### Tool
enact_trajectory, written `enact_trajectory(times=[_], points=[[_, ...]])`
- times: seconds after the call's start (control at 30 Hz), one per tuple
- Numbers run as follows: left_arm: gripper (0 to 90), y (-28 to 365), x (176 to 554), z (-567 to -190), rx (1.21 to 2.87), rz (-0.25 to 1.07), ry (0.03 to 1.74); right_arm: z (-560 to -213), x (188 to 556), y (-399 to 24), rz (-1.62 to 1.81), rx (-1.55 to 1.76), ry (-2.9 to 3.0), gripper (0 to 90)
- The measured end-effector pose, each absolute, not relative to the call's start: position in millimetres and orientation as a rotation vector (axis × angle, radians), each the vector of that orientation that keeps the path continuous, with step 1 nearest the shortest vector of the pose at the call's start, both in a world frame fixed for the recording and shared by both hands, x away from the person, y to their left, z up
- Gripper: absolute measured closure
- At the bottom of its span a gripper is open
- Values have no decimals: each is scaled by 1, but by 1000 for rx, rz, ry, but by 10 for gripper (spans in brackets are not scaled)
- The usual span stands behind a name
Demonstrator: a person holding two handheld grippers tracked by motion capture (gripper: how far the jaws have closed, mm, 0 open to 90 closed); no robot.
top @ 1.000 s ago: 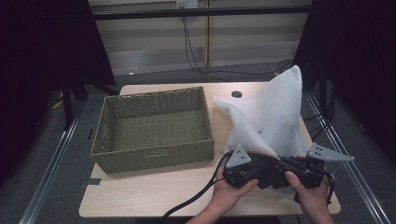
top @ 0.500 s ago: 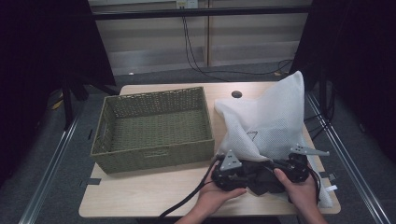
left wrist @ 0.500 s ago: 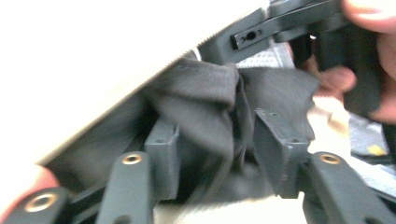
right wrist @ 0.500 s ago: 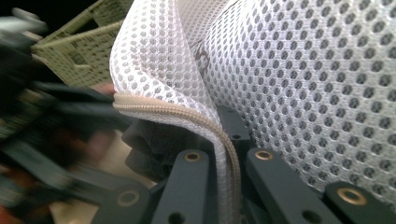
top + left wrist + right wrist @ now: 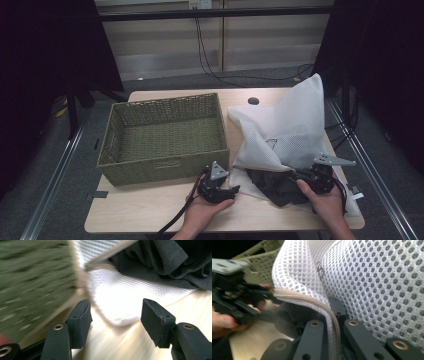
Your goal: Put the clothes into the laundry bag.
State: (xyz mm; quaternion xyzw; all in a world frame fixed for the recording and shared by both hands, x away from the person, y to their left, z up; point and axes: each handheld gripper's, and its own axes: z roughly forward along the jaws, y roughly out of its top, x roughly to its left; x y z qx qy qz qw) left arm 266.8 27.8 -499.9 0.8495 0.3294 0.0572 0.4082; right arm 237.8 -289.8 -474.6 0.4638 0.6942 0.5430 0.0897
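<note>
Progress: early | dark garment (image 5: 280, 186) partly out of mesh bag (image 5: 295, 130) | right gripper (image 5: 332, 315) clamped on bag's zipper edge | left gripper (image 5: 115, 315) has just been opening, jaws half apart, nothing between | basket (image 5: 165, 137) unfilled

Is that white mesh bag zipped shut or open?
Open: the mesh bag gapes at its zipper edge, dark clothing spilling out.

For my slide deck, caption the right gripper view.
Right tongs shut on the zipper edge of a white mesh bag, dark cloth underneath.
</note>
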Motion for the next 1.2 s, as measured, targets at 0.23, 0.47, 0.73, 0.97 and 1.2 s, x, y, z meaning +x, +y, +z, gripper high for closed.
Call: enact_trajectory(times=[0.23, 0.47, 0.73, 0.97, 1.2], points=[[724, 8, 264, -501, 2200, 183, 773, -448, 215, -289, 1721, 1240, 1989, 816], [854, 11, 263, -500, 2223, 119, 705, -471, 229, -269, 1573, 1285, 2300, 885], [874, 14, 260, -500, 2245, 120, 630, -474, 264, -268, 1344, 1453, 2153, 888], [872, 15, 258, -502, 2228, 111, 637, -482, 310, -284, 1318, 1565, 1765, 887], [768, 18, 264, -504, 2169, 45, 691, -466, 283, -298, 1548, 1421, 1769, 806]])
